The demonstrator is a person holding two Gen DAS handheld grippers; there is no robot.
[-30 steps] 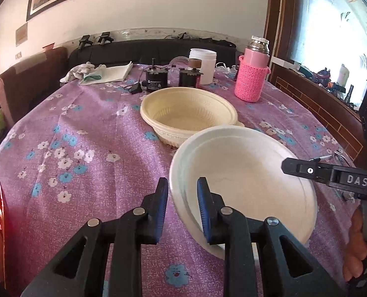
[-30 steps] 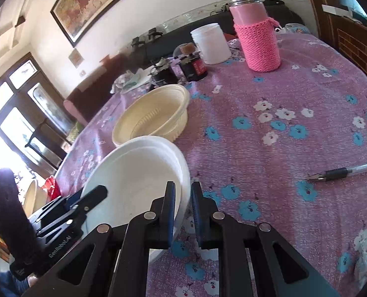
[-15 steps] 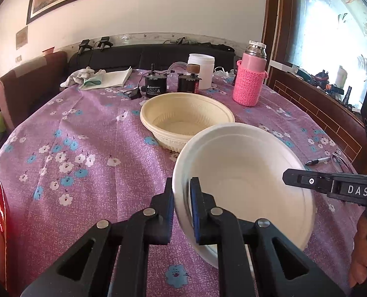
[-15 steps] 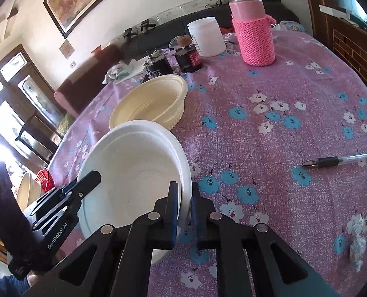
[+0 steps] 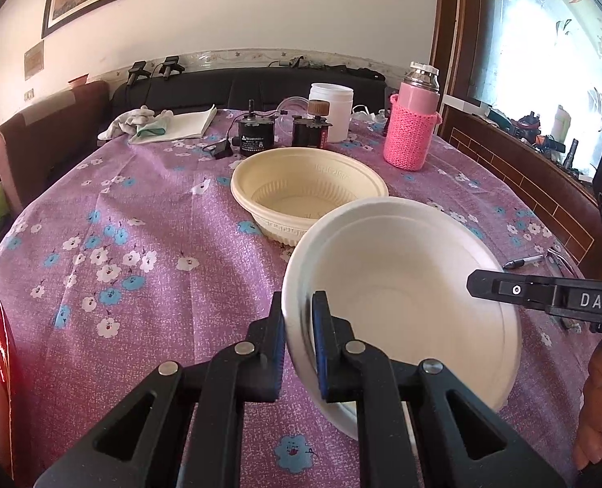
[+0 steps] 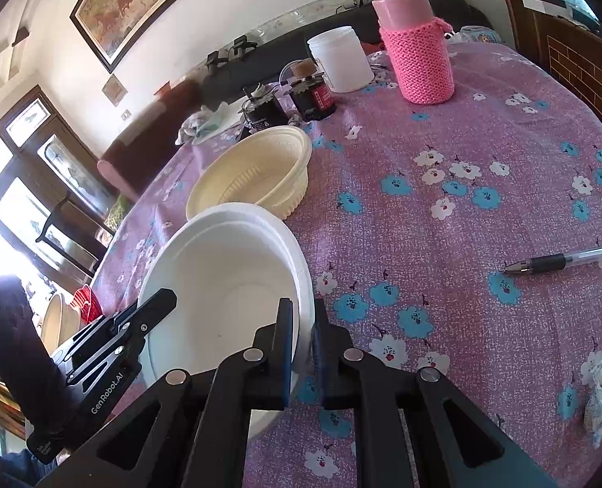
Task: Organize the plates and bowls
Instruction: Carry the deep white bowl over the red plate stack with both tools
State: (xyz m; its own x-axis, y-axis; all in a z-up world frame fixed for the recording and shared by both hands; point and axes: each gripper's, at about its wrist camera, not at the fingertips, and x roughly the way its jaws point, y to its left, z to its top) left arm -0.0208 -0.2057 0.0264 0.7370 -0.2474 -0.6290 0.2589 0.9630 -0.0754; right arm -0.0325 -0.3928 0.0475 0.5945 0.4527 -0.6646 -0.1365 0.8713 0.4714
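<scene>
Between your two grippers hangs the white bowl [image 5: 406, 301], pinched at opposite sides of its rim: the left gripper [image 5: 298, 325] is clamped on the near-left edge, the right gripper [image 6: 301, 333] on the near-right edge, each with one finger inside the rim and one outside. The bowl looks tilted, its far edge higher than the part at your jaws, and whether its base touches the purple flowered cloth [image 5: 138, 244] I cannot tell.

Keep both grips firm and raise the two hands together, so the thin rim does not bend or twist out. Just beyond your jaws sits the cream bowl [image 5: 309, 199], upright and empty; I judge it the likely nesting spot, so level the white bowl before carrying it over that rim, and lower it centred.

The white bowl looks light and slightly flexible, matte, with a stepped rim and a shallow flat bottom. It is empty and clean. Right of the right jaws a pen [image 6: 565, 262] lies well clear.
</scene>
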